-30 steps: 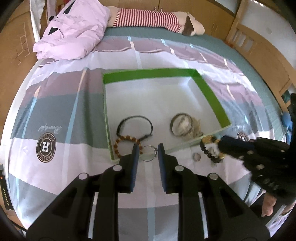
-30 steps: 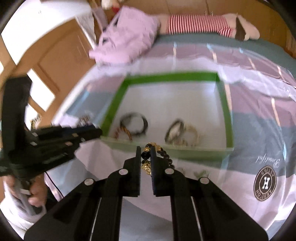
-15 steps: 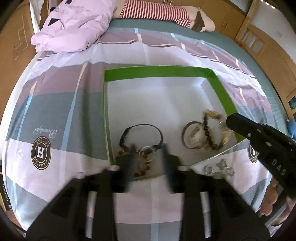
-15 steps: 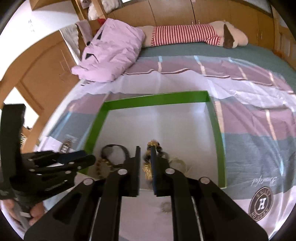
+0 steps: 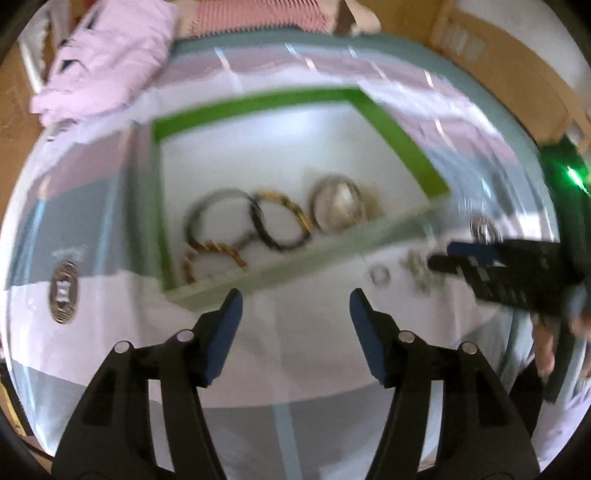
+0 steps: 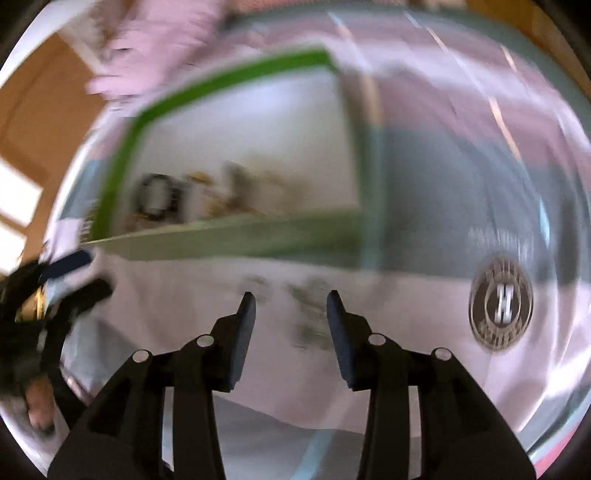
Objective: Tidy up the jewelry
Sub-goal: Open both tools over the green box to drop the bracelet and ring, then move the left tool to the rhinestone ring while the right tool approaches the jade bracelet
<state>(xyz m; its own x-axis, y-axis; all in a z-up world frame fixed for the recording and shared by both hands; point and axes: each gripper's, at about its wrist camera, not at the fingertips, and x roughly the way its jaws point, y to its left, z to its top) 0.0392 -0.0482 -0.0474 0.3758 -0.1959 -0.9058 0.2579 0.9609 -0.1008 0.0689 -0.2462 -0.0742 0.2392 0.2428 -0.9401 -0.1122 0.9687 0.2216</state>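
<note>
A shallow white box with a green rim (image 5: pixel 399 125) lies on the bed. Inside it I see a dark cord bracelet (image 5: pixel 218 218), a black and gold beaded bracelet (image 5: pixel 280 221), a silver bangle (image 5: pixel 338 206) and brown beads (image 5: pixel 188 264). Small metal pieces (image 5: pixel 380 275) lie on the sheet outside the box, at its right. My left gripper (image 5: pixel 295 306) is open and empty, just in front of the box's near wall. My right gripper (image 6: pixel 291 306) is open and empty above blurred small pieces (image 6: pixel 310 302) on the sheet. Both views are motion-blurred.
A striped sheet with a round H logo (image 6: pixel 500 308) covers the bed. A pink quilt (image 5: pixel 107 55) and a striped pillow (image 5: pixel 258 14) lie at the far end. Wooden furniture (image 5: pixel 491 59) stands along the right. A person's hand (image 5: pixel 546 350) holds the right gripper.
Both grippers have opened and pulled back toward me from the box. The black and gold beaded bracelet, held by the right gripper before, now lies in the box. The small ring has left the left gripper.
</note>
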